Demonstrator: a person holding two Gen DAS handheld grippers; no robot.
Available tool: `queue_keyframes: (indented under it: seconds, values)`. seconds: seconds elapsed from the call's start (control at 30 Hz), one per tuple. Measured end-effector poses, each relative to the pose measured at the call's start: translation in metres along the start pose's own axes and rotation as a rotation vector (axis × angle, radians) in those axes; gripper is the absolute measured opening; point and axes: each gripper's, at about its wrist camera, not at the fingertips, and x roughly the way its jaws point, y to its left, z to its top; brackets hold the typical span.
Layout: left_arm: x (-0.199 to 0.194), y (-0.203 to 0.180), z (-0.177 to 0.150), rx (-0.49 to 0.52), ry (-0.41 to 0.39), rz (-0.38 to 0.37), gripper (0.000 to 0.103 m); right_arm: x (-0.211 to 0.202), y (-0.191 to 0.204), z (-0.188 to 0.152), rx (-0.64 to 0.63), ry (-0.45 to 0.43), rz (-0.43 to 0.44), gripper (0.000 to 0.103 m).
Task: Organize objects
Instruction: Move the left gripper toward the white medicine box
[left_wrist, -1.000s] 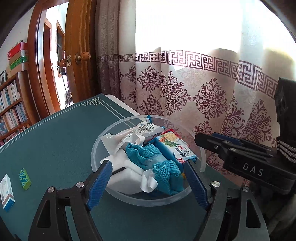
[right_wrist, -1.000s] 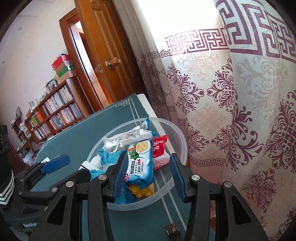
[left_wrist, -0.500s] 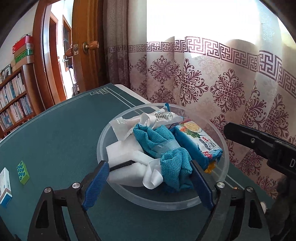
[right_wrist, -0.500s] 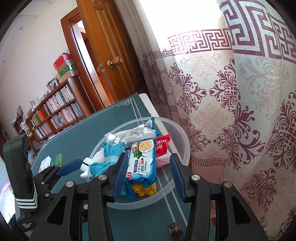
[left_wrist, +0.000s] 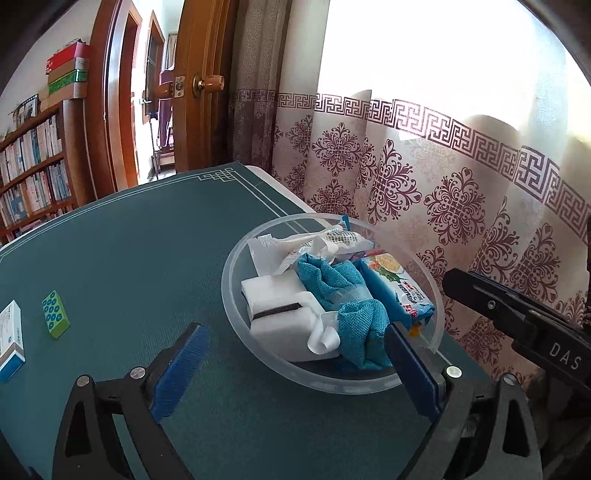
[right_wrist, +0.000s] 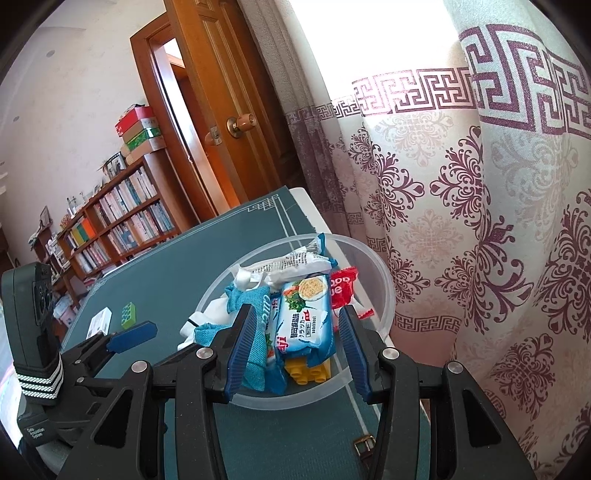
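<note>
A clear plastic bowl (left_wrist: 236, 258) (right_wrist: 384, 288) stands near the table's right edge. It holds a blue cloth (left_wrist: 343, 291), a white sponge (left_wrist: 273, 299), a blue cracker pack (left_wrist: 397, 286) (right_wrist: 304, 317), a white wrapper (left_wrist: 332, 240), a red packet (right_wrist: 341, 288) and a yellow brick (right_wrist: 308, 371). My left gripper (left_wrist: 291, 363) is open and empty in front of the bowl. My right gripper (right_wrist: 295, 350) is open and empty just before the bowl. A green brick (left_wrist: 55, 314) (right_wrist: 128, 315) and a small white box (left_wrist: 9, 339) (right_wrist: 100, 320) lie on the table at left.
The table has a dark green cover (left_wrist: 140, 258). A patterned curtain (left_wrist: 424, 192) hangs close behind the bowl. A wooden door (left_wrist: 199, 92) and a bookshelf (left_wrist: 33, 166) stand beyond the table.
My left gripper has swung left and back, so the bowl now sits to the right in its view. My right gripper has drawn back slightly; both stay open.
</note>
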Motion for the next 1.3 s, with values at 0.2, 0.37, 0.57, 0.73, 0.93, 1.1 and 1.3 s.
queue_keyframes:
  seconds: [0.2, 0.37, 0.57, 0.73, 0.93, 1.1, 1.3]
  values:
    - [-0.015, 0.03, -0.003, -0.079, 0.002, 0.049, 0.1, -0.001, 0.015, -0.004, -0.025, 0.008, 0.014, 0.048]
    - [-0.024, 0.056, -0.007, -0.116, -0.001, 0.109, 0.1, -0.004, 0.025, 0.0, -0.055, 0.006, 0.012, 0.048]
    - [-0.032, 0.087, -0.012, -0.149, -0.017, 0.214, 0.1, -0.009, 0.044, 0.005, -0.078, 0.017, 0.043, 0.048]
    - [-0.034, 0.115, -0.021, -0.189, 0.001, 0.279, 0.1, 0.0, 0.075, -0.004, -0.117, 0.045, 0.091, 0.05]
    - [-0.04, 0.158, -0.036, -0.259, 0.025, 0.356, 0.1, 0.023, 0.116, -0.025, -0.161, 0.115, 0.145, 0.051]
    - [-0.043, 0.199, -0.043, -0.334, 0.048, 0.435, 0.101, 0.044, 0.151, -0.042, -0.208, 0.166, 0.186, 0.05]
    - [-0.049, 0.249, -0.048, -0.445, 0.051, 0.504, 0.102, 0.065, 0.175, -0.06, -0.236, 0.231, 0.216, 0.051]
